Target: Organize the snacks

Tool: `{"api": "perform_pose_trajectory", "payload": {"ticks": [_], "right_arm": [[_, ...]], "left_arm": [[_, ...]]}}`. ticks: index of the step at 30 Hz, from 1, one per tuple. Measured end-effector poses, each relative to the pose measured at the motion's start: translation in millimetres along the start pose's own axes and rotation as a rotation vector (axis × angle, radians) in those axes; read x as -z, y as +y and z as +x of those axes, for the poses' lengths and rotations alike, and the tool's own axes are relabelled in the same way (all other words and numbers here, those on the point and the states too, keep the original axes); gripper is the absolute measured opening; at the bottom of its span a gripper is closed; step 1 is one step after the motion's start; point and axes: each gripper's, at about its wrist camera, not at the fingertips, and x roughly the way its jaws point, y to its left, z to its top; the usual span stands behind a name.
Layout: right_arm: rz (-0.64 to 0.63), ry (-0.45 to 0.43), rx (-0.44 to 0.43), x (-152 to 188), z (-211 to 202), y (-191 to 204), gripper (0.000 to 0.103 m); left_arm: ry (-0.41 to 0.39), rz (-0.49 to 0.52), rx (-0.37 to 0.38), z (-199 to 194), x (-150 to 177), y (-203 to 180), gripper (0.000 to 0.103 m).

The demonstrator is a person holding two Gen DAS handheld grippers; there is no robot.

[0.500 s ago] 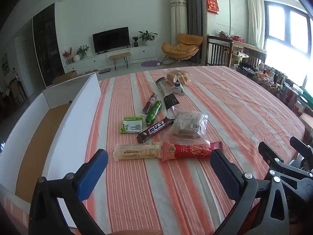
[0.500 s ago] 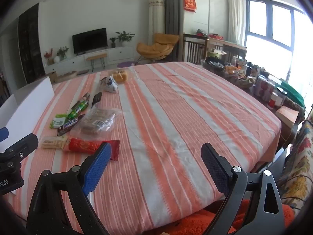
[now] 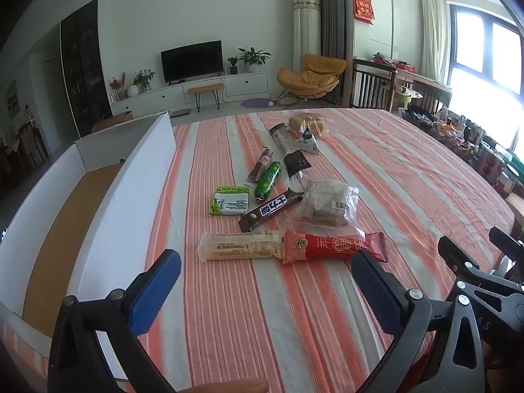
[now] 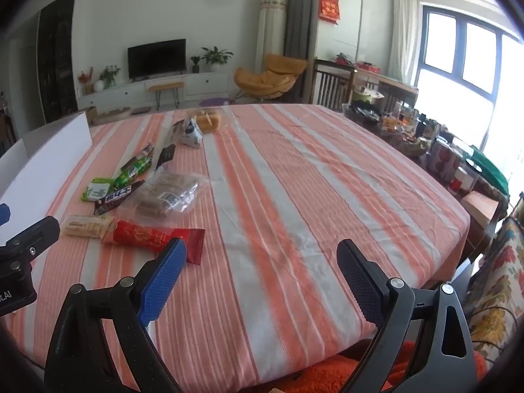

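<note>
While both claws hung released above the striped tablecloth (image 3: 409, 177), the left gripper (image 3: 267, 281) faced the snacks: red packet (image 3: 330, 245) and beige wafer pack (image 3: 242, 245) at twelve o'clock, white box (image 3: 108, 203) at nine. The right gripper (image 4: 262, 268) had the packet at ten.

Snacks on the surface (image 3: 409, 196), ahead of the grippers: nine.
- Red pack (image 3: 330, 245): 1
- Cream pack (image 3: 242, 245): 1
- Brown bar (image 3: 270, 209): 1
- Clear bag (image 3: 329, 203): 1
- Flat green packet (image 3: 229, 200): 1
- Green tube (image 3: 268, 181): 1
- Dark stick (image 3: 261, 165): 1
- Long black pack (image 3: 290, 150): 1
- Bread bag (image 3: 306, 124): 1

White box (image 3: 127, 190), left of the left gripper: 1
</note>
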Motion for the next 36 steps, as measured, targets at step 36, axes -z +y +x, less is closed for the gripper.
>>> {"api": "perform_pose_trajectory", "payload": {"ticks": [36], "right_arm": [[-0.001, -0.015, -0.027, -1.7, -0.8, 8.8, 0.095]], "left_arm": [[0.005, 0.019, 0.004, -3.5, 8.3, -1.8, 0.103]]}}
